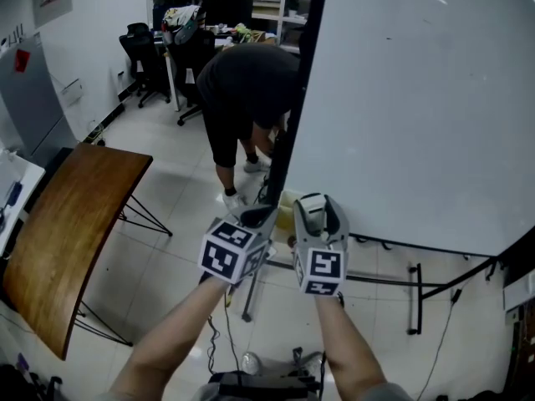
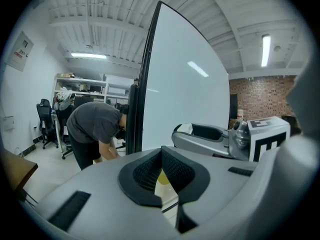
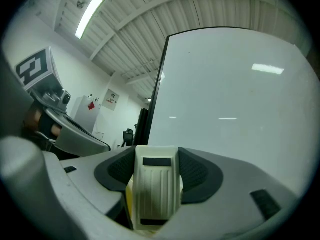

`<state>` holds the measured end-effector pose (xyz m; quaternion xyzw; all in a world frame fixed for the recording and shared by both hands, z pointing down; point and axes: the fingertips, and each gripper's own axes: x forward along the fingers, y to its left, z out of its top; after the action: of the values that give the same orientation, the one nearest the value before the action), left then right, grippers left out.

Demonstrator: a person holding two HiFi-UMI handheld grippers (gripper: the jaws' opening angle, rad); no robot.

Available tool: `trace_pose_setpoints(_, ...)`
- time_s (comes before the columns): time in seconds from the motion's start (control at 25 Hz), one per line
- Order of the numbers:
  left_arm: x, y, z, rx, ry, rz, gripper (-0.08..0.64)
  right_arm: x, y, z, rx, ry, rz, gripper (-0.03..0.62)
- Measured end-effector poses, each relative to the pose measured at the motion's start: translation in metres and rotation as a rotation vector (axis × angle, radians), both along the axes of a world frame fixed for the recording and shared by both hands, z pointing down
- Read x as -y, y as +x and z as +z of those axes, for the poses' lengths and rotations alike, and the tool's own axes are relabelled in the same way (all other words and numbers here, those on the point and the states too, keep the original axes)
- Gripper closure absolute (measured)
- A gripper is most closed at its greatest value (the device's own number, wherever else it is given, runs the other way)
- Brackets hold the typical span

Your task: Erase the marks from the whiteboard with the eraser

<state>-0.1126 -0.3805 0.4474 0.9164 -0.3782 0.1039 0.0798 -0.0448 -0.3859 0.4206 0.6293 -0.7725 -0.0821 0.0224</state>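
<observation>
Though two grippers show, one clamps one eraser.

The left tool has its jaws meeting at the tips with nothing gripped, the whiteboard rising beyond them, a person bent over ahead-left, and the right tool alongside, ahead-right.

The whiteboard is big and white with a dark edge. It stands up straight on thin dark legs, and ceiling lights shine on its smooth face. The eraser is cream with ridges on its back (and a yellow bit underneath). It is squeezed between the right gripper's pads, near the whiteboard's lower left corner.
</observation>
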Motion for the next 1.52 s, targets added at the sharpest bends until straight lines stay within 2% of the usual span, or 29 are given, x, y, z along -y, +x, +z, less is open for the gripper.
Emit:
trace_pose_setpoints(0.48, -0.005, -0.001, -0.003, 0.011, 0.011, -0.001, 0.563, 0.009, 0.005, -0.005, 0.009, 0.010, 0.010, 0.325)
trace_pose_setpoints(0.92, -0.002, -0.011, 0.003, 0.021, 0.006, -0.012, 0.563, 0.025, -0.010, -0.008, 0.023, 0.023, 0.010, 0.325)
trace_pose_setpoints(1.24, -0.004, -0.008, 0.005, 0.012, -0.016, -0.002, 0.563, 0.011, 0.000, 0.005, 0.005, 0.030, 0.034, 0.325)
trace_pose_setpoints(1.52, -0.006, 0.006, 0.005, 0.011, -0.002, 0.017, 0.563, -0.006, 0.001, -0.001, 0.037, 0.046, 0.020, 0.324)
